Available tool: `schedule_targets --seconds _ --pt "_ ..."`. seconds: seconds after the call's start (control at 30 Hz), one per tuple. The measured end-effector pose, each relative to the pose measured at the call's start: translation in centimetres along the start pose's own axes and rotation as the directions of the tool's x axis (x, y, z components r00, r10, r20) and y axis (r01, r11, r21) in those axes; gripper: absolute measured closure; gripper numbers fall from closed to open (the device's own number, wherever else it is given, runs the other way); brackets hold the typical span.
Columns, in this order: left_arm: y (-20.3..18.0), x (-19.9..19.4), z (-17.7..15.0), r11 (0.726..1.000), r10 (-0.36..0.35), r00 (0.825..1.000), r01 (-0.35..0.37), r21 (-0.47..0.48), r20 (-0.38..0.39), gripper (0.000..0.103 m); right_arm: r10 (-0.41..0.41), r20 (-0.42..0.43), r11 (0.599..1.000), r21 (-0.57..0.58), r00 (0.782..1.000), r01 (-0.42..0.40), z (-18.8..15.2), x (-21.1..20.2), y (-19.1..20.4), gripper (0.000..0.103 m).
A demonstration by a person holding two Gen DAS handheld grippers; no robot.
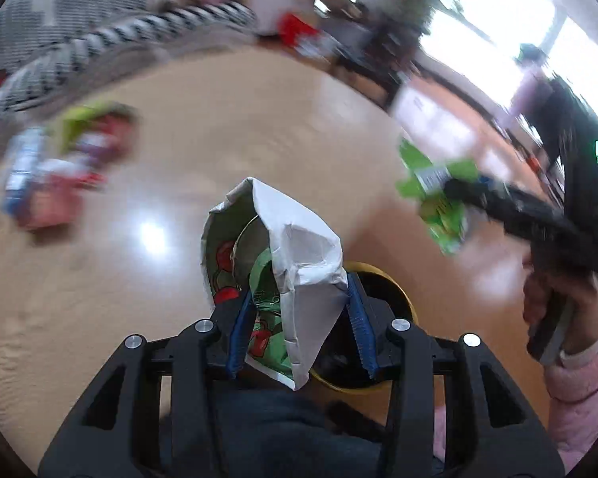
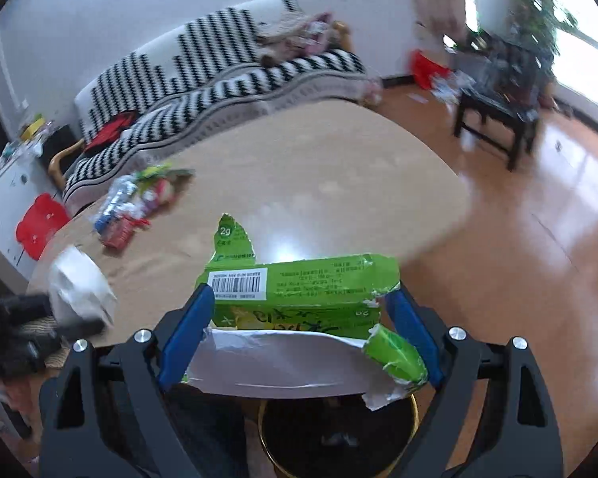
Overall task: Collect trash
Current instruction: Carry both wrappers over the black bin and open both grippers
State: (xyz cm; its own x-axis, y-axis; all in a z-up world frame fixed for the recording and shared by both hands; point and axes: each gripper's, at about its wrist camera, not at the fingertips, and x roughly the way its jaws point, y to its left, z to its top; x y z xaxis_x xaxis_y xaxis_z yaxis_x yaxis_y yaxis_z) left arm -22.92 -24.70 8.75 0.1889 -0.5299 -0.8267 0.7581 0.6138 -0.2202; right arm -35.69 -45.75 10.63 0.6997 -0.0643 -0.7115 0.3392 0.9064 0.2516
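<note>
Left tongs [image 1: 299,318] gripping crumpled carton [image 1: 283,263], right tongs [image 2: 299,326] — clamping green box [image 2: 299,290]

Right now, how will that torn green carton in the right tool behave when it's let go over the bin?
The green carton looks light and empty, so it may flutter. Its torn, flattened walls suggest it is floppy. It spans the right tool widely and might catch the bin rim.

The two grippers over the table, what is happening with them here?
A person is collecting trash. The left gripper is shut on a crushed paper cup, and the right gripper is shut on a torn green box. Both hang above a gold-rimmed bin. More wrappers wait on the table.
</note>
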Motion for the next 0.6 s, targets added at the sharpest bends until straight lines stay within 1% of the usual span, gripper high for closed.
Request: schedule_targets --seconds 0.1,0.2,0.27,0.33,0.4,0.43,0.6 --pt "-4.4 4.3 -1.6 0.996 -0.055 0.995 0.061 0.065 -0.088 0.06 -0.03 -0.022 0.998 0.05 0.999 0.031 -2.6 -0.8 -3.4 0.018" --pt "-6.8 8.3 -3.2 0.992 -0.075 0.985 0.089 0.086 -0.155 0.06 -0.038 -0.075 0.995 0.094 0.996 0.045 -5.4 0.5 -5.7 0.018" --pt "-7.4 11.0 -4.4 0.993 -0.081 0.975 0.097 0.071 -0.206 0.06 -0.044 -0.123 0.99 0.126 0.991 0.06 -7.4 2.3 -7.0 0.018" --pt "-7.8 13.6 -5.6 0.994 -0.063 0.965 0.084 0.072 -0.256 0.06 -0.023 -0.182 0.982 0.18 0.983 0.057 -9.7 4.5 -8.6 0.018" --pt "-7.9 15.5 -6.6 0.995 -0.059 0.953 0.079 0.057 -0.297 0.06 -0.016 -0.229 0.978 0.2 0.973 0.063 -11.5 6.4 -9.4 0.018" --pt "-7.7 16.4 -7.0 0.996 -0.062 0.946 0.079 0.042 -0.318 0.06 -0.013 -0.245 0.977 0.203 0.969 0.065 -12.0 6.9 -9.5 0.018" --pt "-7.1 18.3 -7.2 0.997 -0.057 0.932 0.071 0.026 -0.357 0.06 0.012 -0.294 0.97 0.234 0.956 0.06 -13.1 9.5 -10.3 0.018"
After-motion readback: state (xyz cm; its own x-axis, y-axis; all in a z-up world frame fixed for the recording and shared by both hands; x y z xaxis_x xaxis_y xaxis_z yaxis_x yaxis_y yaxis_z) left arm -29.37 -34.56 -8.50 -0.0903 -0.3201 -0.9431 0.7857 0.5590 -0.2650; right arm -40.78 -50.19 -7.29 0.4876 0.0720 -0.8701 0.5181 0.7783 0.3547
